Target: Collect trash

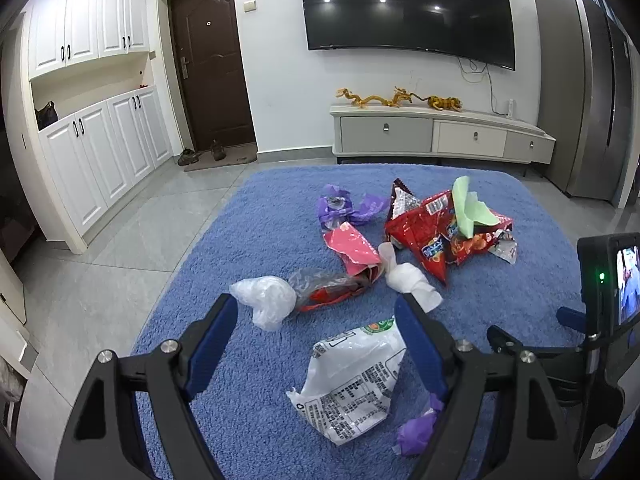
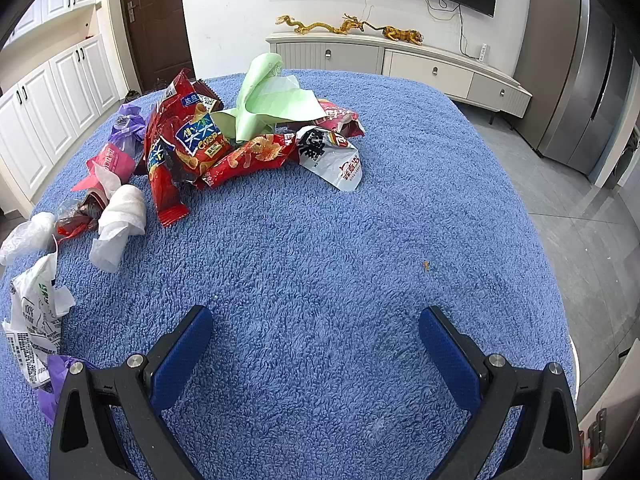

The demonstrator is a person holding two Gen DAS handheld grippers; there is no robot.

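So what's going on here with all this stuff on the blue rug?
A person is collecting trash with two handheld grippers, and nothing is picked up yet. Wrappers, tissues and plastic bags lie scattered on the blue rug. The left gripper hangs open over a white printed wrapper that lies between its fingers but is not pinched. The right gripper is open over bare rug, away from the red snack bags.

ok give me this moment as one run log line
left tongs: open, over white printed wrapper | right tongs: open, over bare blue rug | trash: all on rug, none held
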